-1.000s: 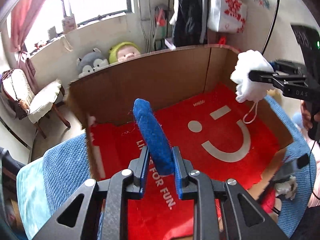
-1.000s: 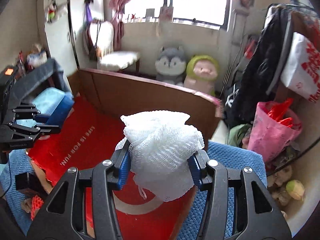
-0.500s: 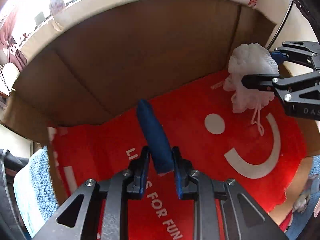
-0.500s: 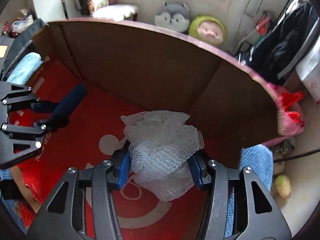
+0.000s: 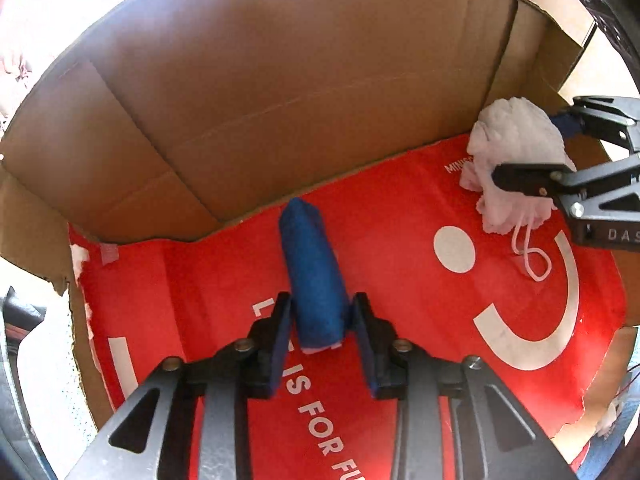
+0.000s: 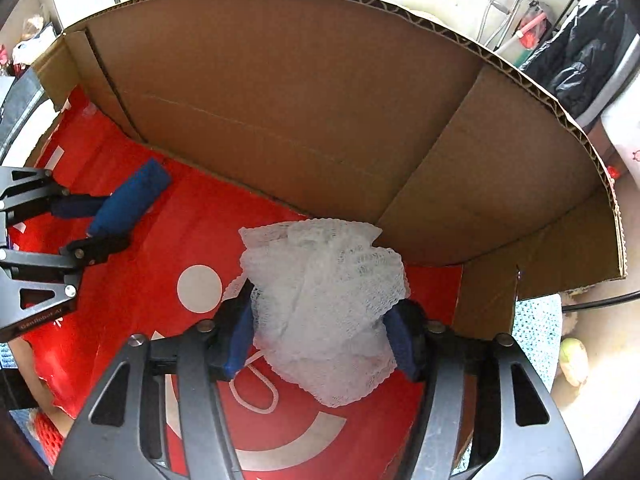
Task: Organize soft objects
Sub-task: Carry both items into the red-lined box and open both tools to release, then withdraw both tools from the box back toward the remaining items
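Observation:
My left gripper [image 5: 320,316] stands around a rolled blue cloth [image 5: 314,272] low inside a cardboard box [image 5: 248,92]; the jaws have parted and the roll's far end rests on the red bag lining [image 5: 400,240] the floor. My right gripper [image 6: 322,332] is shut on a white mesh bath pouf [image 6: 324,296], held just above the lining near the box's right wall. The left wrist view shows the pouf [image 5: 516,148] at right with its cord loop [image 5: 532,256] hanging onto the lining. The right wrist view shows the blue cloth [image 6: 128,200] at left.
Tall brown box walls [image 6: 304,92] close in the back and right side. The red lining carries a white smiley print [image 5: 536,320] and lettering. Dark clothes [image 6: 576,68] hang beyond the box at right. Blue bedding [image 6: 536,328] lies outside the box's right corner.
Both grippers have gone down from above the box to near its floor. The left jaws have widened around the blue cloth, whose tip now rests on the lining.

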Demonstrator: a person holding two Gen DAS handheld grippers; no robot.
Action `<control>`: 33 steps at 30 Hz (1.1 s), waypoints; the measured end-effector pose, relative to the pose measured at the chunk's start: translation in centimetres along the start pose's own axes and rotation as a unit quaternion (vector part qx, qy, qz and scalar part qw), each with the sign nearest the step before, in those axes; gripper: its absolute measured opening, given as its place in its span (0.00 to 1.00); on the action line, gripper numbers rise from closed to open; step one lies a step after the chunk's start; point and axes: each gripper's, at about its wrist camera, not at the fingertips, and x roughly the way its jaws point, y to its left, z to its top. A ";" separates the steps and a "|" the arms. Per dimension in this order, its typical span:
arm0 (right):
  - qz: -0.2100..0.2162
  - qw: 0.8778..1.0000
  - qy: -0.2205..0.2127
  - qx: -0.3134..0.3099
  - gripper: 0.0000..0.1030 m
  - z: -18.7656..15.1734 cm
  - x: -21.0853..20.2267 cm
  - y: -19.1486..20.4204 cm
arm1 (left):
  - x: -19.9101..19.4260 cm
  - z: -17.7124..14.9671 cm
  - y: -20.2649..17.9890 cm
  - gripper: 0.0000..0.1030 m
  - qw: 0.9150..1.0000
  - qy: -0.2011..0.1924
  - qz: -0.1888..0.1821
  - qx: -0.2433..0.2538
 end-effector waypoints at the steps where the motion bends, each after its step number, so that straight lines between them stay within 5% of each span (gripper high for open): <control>1: 0.000 1.000 0.000 -0.001 0.57 -0.1 0.1 0.1 | 0.0 0.1 0.1 0.35 1.000 -0.001 0.001 -0.001; 18: -0.010 1.000 -0.011 -0.004 0.73 -0.4 -1.7 0.7 | -2.8 0.8 1.7 0.84 0.999 -0.044 0.009 -0.011; 33: 0.002 0.997 -0.075 0.035 0.74 -2.9 -8.8 1.4 | -8.7 -3.7 3.3 0.98 0.993 -0.111 0.028 -0.043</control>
